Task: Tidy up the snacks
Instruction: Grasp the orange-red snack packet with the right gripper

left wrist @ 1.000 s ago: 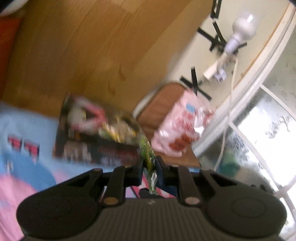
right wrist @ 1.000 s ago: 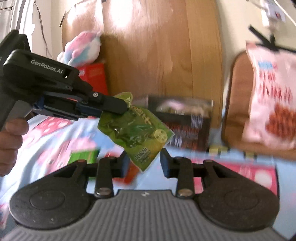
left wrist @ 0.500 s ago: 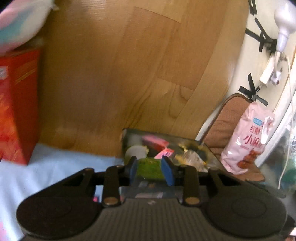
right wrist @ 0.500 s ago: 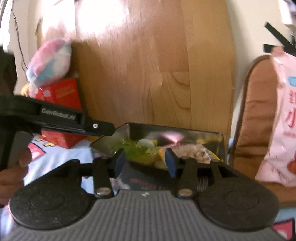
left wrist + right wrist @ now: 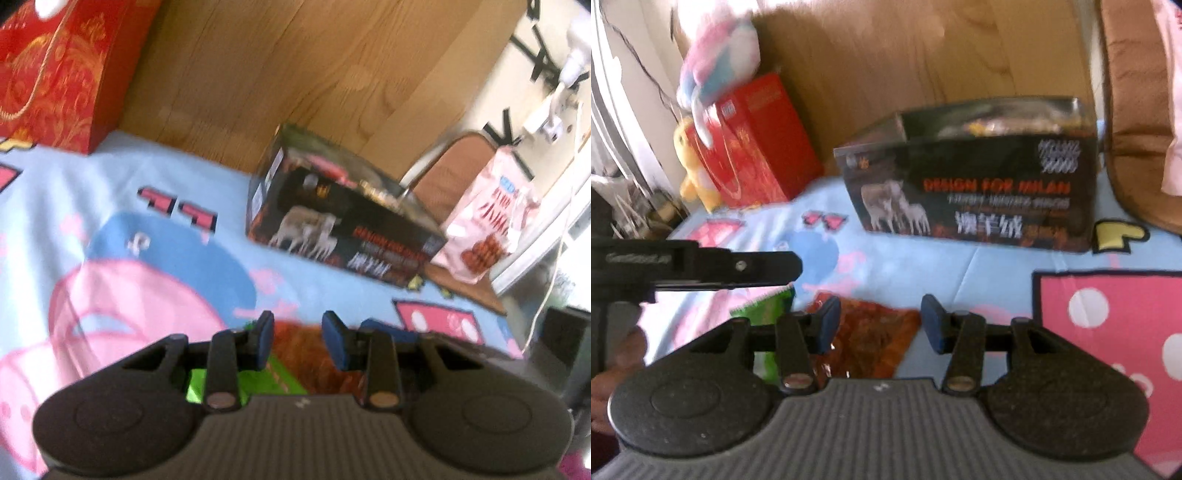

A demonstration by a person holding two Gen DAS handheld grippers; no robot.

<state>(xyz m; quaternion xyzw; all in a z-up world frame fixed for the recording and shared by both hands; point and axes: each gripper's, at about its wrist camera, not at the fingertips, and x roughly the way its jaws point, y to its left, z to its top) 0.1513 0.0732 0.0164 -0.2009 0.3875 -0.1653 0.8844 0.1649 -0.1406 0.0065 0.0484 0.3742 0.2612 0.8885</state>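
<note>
My left gripper [image 5: 297,338] and right gripper [image 5: 881,325] both gape, empty. Crinkly red-brown packet [image 5: 875,338] flat on soft cartoon sheet [image 5: 960,266], beneath both. Glossy black box [image 5: 975,184] near headboard, open sheet between.

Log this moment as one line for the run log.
left gripper: open, empty | right gripper: open, empty | brown snack packet, green packet: on bedsheet | black box: snacks inside

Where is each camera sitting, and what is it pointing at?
Left wrist: rides the left gripper, facing the black box across the blue sheet; only its open fingers show.
Right wrist: rides the right gripper, facing that box; its open fingers, the left gripper and a hand show.
Shared: box, red box, brown packet.
</note>
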